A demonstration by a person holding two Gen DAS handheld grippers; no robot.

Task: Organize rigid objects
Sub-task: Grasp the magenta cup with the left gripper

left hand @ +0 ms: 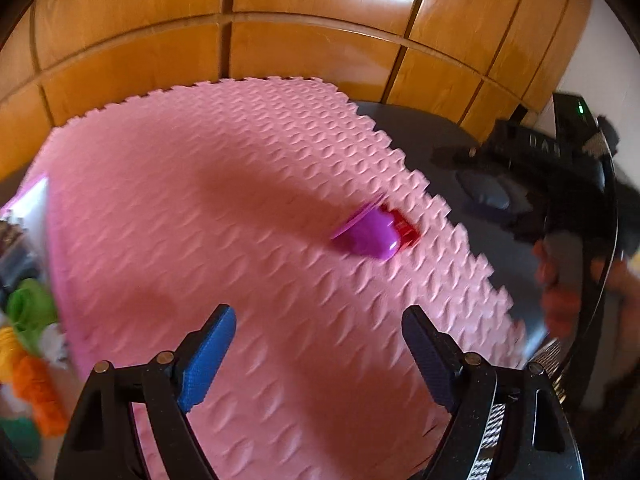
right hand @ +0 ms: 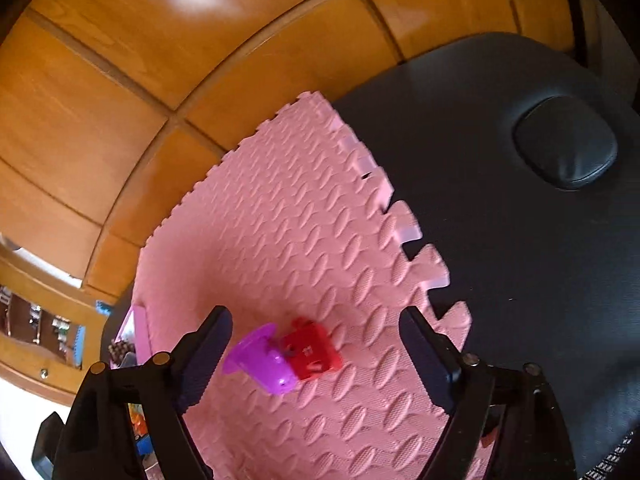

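Pink foam mat (right hand: 288, 216) under both grippers. Right gripper (right hand: 316, 354) spread wide, empty, hovering just over purple toy cup (right hand: 264, 364) lying on its side, touching red toy block (right hand: 314, 354). Left gripper (left hand: 320, 354) spread, empty, farther back. Beyond mat: black padded surface (right hand: 500, 220), wooden panels (left hand: 320, 40).
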